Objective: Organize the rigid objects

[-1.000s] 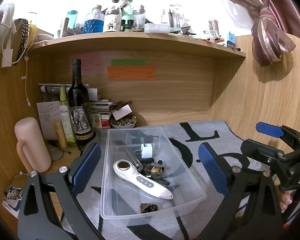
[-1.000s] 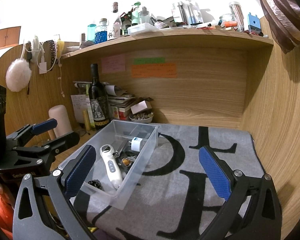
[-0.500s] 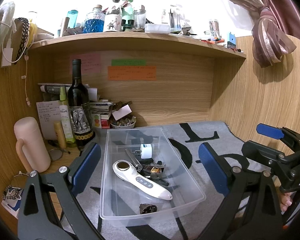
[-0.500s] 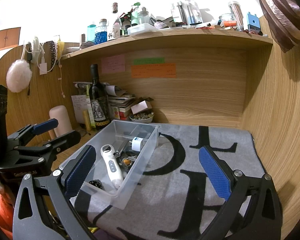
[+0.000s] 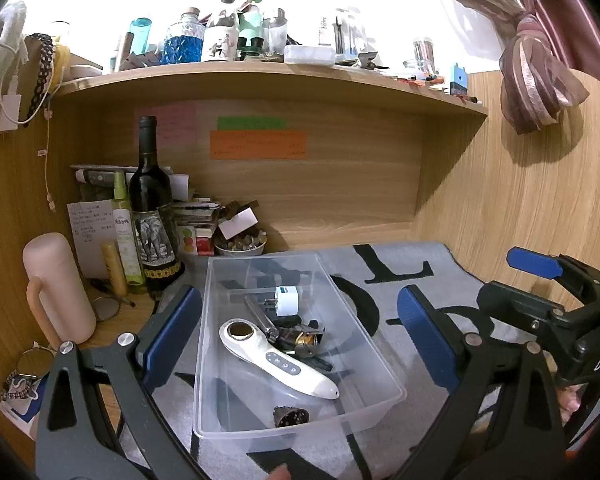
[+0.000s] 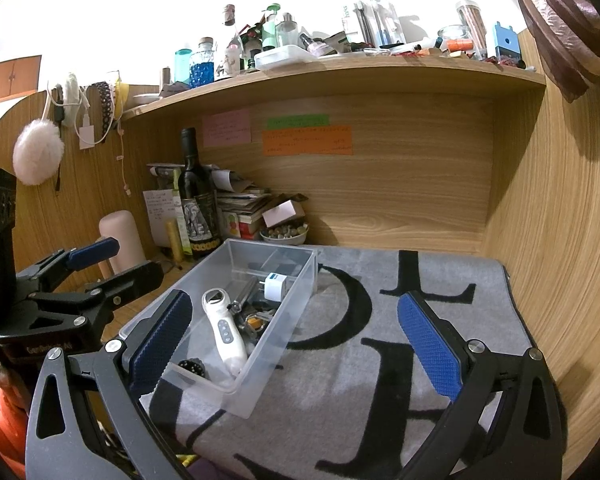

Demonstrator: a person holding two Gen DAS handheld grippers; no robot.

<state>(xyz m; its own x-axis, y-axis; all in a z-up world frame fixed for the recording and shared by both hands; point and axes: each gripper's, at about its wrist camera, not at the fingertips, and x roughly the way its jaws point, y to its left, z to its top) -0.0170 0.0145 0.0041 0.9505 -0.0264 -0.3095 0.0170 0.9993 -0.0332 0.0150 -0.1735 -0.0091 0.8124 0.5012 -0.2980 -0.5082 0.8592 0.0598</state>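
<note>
A clear plastic bin [image 5: 300,360] sits on a grey letter-printed mat [image 6: 380,360] on the table, holding a glossy white handheld device [image 5: 278,362], a boxy white plug adapter [image 5: 287,301] at its 12 o'clock, and dark metal pieces between them. Both the left hand-held gripper [image 5: 300,336] and right hand-held gripper [image 6: 296,340] are spread wide, empty. Only the right view shows a fluffy white puff [image 6: 38,152] hanging at 9 o'clock.

Clear plastic bin [image 5: 380,376] sits mid-frame on the grey lettered mat [image 5: 400,280], holding a white handheld device [image 5: 276,360], a white plug adapter [image 5: 286,300] and some metal bits.
</note>
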